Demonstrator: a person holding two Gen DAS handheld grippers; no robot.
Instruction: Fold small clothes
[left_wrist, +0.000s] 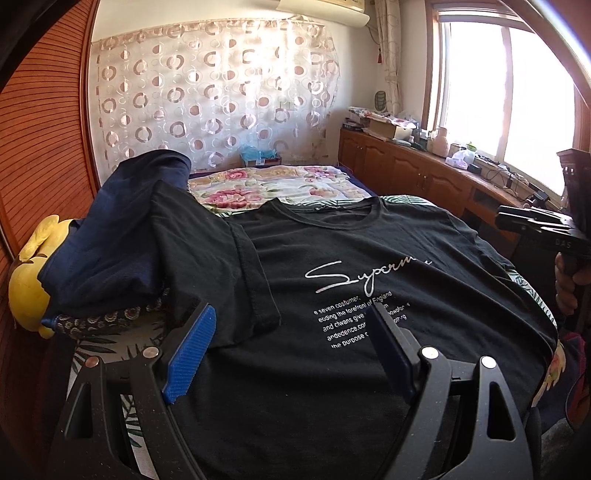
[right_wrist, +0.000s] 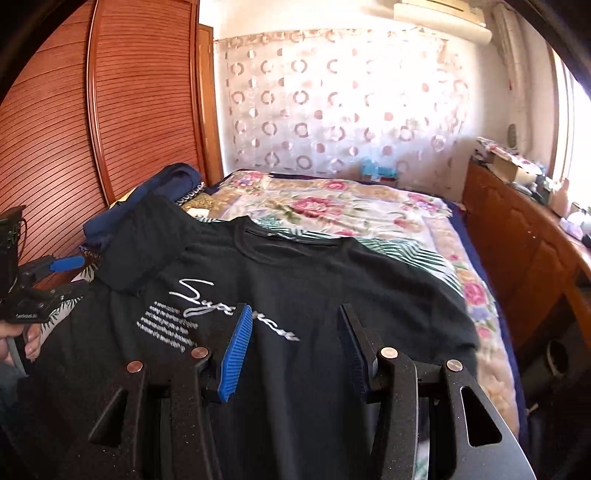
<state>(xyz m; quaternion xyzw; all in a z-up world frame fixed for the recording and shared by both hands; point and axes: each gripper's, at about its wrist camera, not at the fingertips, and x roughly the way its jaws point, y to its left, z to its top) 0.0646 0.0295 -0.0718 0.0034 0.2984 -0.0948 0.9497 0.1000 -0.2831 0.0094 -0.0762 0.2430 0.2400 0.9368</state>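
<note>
A black T-shirt (left_wrist: 369, 258) with white script print lies face up across the near end of the bed. One sleeve (left_wrist: 229, 266) is folded inward over its chest. My left gripper (left_wrist: 291, 308) hovers over the shirt's lower left part, jaws wide open and nothing between the blue pads (left_wrist: 192, 350). My right gripper (right_wrist: 294, 310) hangs over the shirt's (right_wrist: 314, 280) middle, just past the print, also open and empty. A hand (left_wrist: 565, 288) holding the right tool shows at the right edge of the left wrist view.
A navy garment (left_wrist: 122, 221) is heaped at the shirt's left, beside a yellow plush toy (left_wrist: 29, 280). A floral quilt (right_wrist: 351, 210) covers the far half of the bed. A slatted wooden wardrobe (right_wrist: 110, 110) stands left; a cluttered wooden cabinet (left_wrist: 406, 162) runs under the window on the right.
</note>
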